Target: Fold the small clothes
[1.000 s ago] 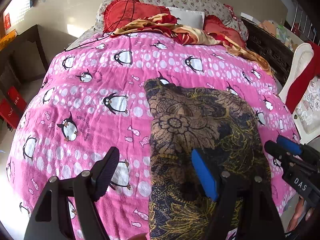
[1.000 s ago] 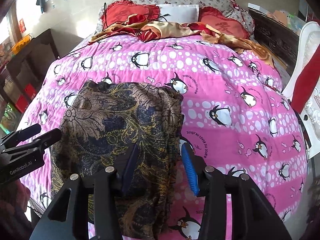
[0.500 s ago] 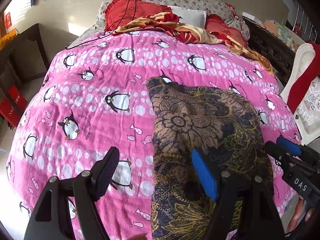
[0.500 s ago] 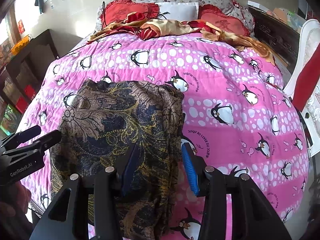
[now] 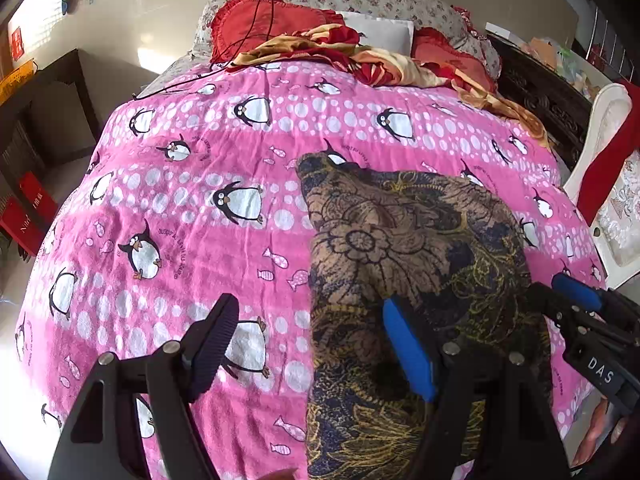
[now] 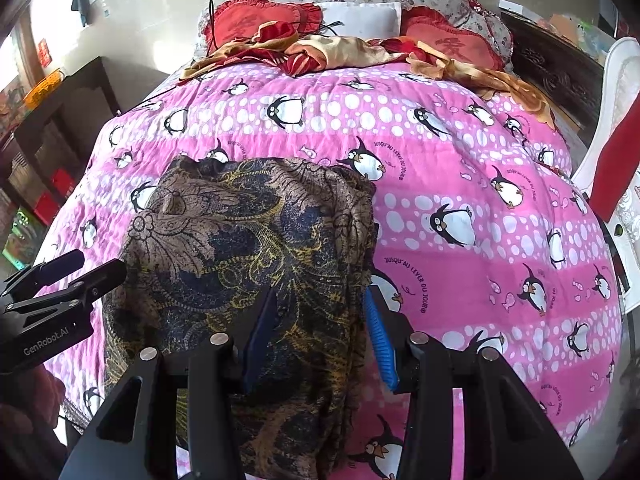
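On the near part of the bed's pink penguin-print blanket [image 5: 200, 208] I have the dark floral-patterned garment [image 6: 256, 248] lying folded, my left tool [image 5: 308, 346] spread over its left edge, my right tool [image 6: 316, 336] spread over its right edge, neither pinching, ready for the next fold.

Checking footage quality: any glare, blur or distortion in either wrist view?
Left wrist view: sharp, strong fisheye bulge in the pink penguin-print blanket, sun glare on the cream wall. Right wrist view: equally sharp, same barrel warp, dark vignette corners, blown-out window area top left.
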{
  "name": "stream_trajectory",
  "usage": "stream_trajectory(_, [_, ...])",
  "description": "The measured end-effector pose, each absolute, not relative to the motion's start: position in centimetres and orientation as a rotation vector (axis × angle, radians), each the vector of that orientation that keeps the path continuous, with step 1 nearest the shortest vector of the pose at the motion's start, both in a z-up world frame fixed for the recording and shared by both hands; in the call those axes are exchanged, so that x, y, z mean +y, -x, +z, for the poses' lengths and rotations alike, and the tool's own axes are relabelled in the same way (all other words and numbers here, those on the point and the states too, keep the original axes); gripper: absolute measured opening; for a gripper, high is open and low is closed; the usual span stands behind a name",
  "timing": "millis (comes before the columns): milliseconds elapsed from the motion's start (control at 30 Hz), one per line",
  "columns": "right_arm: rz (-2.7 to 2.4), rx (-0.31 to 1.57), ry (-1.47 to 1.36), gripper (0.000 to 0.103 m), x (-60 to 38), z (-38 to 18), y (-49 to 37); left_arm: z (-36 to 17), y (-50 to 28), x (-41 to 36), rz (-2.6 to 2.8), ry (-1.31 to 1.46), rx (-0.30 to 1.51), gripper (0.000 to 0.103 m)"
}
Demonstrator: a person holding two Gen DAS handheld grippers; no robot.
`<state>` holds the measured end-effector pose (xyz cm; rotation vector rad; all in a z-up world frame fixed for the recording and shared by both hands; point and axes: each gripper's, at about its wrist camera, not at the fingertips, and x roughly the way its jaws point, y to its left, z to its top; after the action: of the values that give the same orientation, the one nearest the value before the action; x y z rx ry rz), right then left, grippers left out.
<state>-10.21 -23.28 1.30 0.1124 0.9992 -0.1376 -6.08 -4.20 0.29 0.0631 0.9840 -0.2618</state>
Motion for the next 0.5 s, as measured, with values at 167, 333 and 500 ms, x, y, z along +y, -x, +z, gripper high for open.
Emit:
stream_trajectory(167, [-0.135, 1.001, -0.115, 0.048, -23.18, 1.18, 10.17, 0.29, 6.04, -4.13, -0.262, -0.058, 0.983, 0.078])
stream_trajectory(333, [-0.131, 1.005, -0.119, 0.048, -23.16, 0.99, 10.07, 0.21, 6.05, -4.14, -0.262, -0.060, 0.984, 0.078])
stream_trajectory(500, [-0.124, 1.009, -0.129, 0.048, -23.28, 0.80, 9.98, -0.07, 5.92, -4.19, -0.264, -0.067, 0.991, 0.078])
